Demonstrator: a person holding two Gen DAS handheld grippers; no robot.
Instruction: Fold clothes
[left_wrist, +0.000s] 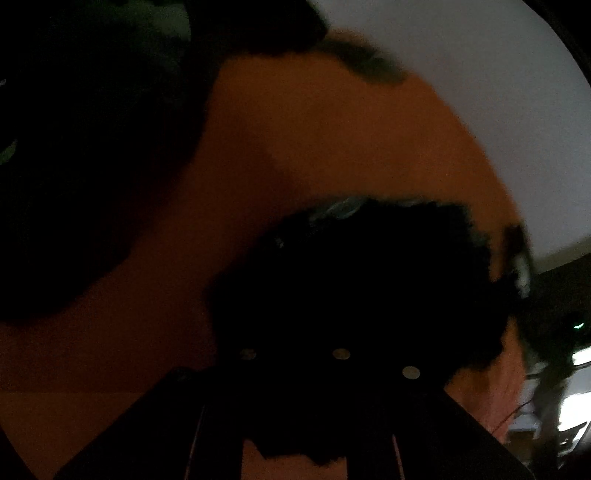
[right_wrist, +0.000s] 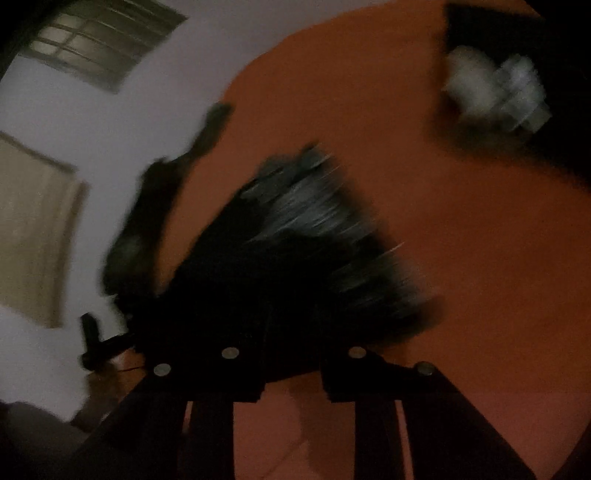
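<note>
where dark cloth (right_wrist: 295, 258) bunches, orange surface (right_wrist: 461, 277) around, window (right_wrist: 103, 40)

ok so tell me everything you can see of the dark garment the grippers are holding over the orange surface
The black fabric garment looks soft and bunched, with a pale grey-white printed patch along its upper edge. It hangs crumpled above the orange surface, gathered at the left gripper, whose jaws are shut on it. In the right wrist view the same cloth is motion-blurred and sits at the right gripper; whether those jaws pinch it cannot be told.
</note>
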